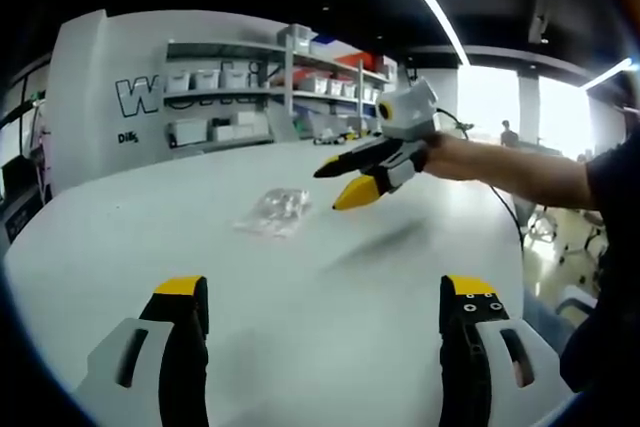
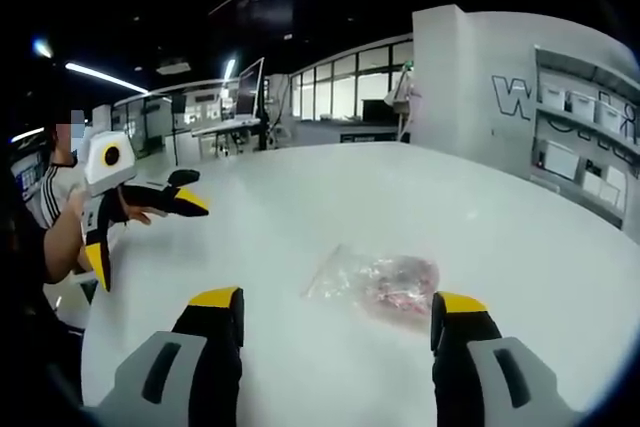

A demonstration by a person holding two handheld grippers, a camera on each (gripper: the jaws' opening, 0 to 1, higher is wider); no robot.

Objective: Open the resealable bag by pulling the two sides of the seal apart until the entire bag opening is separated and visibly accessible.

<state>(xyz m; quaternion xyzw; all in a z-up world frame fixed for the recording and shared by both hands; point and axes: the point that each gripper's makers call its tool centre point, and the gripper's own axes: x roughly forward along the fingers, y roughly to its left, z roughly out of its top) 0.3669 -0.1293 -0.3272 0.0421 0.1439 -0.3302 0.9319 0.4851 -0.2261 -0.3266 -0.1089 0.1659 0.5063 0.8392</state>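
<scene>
Resealable bag (image 2: 375, 284) flat on desk (image 2: 300, 217), likely light, limp, slippery; pinch at seal edge; both fingers (image 1: 181, 299) wide apart, empty.

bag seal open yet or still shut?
Cannot tell: the seal is too small to read. The resealable bag lies flat on the white table, untouched; both tools, left tool and right tool, are open and apart from it.

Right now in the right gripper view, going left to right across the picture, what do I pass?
A person's arm → the left tool, held above the white table → the clear resealable bag lying on the table → shelves with white bins along the far wall.
</scene>
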